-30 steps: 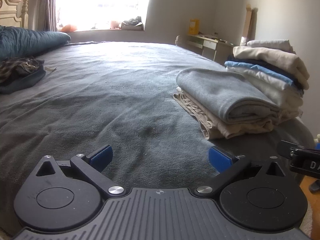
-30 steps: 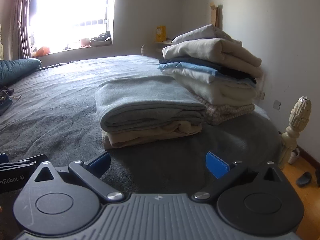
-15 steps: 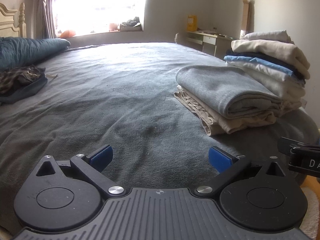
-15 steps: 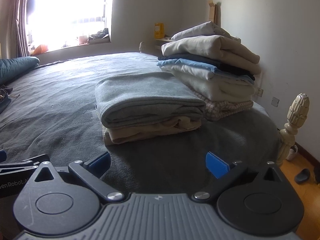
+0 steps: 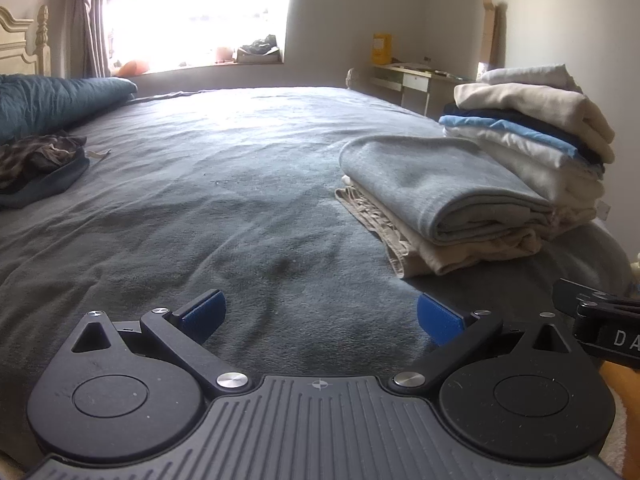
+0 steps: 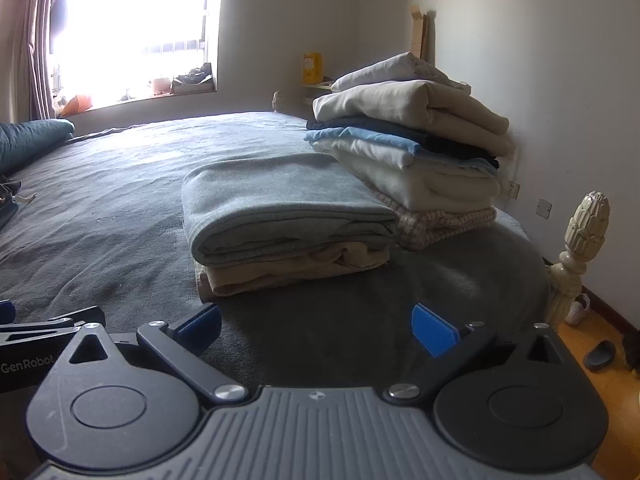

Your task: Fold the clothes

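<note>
Meanwhile, my left gripper [image 5: 320, 316] and right gripper [image 6: 316, 328] hang with fingers apart and empty; a careless brush could topple the tall leaning stack of folded cream, blue and white clothes [image 6: 412, 148].

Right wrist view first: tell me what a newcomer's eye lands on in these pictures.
The tall stack of folded clothes at the bed's far right edge stands out first, with a folded grey garment lying on a beige one just in front of it. In the left wrist view, a crumpled dark heap of unfolded clothes sits on the grey bedspread at far left. Both the left claw and right claw gape open and empty.
</note>
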A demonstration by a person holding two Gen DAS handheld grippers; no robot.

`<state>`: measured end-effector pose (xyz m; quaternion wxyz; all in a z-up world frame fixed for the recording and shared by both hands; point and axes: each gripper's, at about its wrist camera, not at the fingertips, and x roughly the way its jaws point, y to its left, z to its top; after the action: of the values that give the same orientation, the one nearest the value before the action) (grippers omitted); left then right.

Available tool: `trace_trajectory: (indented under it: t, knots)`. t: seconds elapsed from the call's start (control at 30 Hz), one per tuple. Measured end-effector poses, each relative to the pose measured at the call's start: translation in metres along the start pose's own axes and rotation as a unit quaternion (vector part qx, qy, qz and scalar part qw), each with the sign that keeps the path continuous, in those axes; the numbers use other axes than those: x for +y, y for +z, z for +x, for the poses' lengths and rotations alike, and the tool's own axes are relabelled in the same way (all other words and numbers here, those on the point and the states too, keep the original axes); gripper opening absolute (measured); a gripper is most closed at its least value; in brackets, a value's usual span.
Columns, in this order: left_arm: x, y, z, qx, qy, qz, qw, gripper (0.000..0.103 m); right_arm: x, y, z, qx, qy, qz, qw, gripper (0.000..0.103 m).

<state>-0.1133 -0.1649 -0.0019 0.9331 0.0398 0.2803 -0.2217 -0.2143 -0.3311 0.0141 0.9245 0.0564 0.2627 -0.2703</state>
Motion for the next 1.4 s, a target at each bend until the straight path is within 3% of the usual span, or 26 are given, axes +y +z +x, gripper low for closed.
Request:
trace_trajectory:
  t: [0.6, 1.4]
  knots:
    - [-0.039, -0.007, -0.008, 0.011, -0.008, 0.031, 0.9994, 0.103, -0.031, -0.014, -0.008, 0.011, -0.010, 0.011, 1.000, 0.103]
    - [-0.068, 0.008, 0.001, 0.009, -0.016, 0.011, 0.9998, 0.103, -0.051, 0.000, -0.008, 0.004, -0.038, -0.001, 0.999, 0.103]
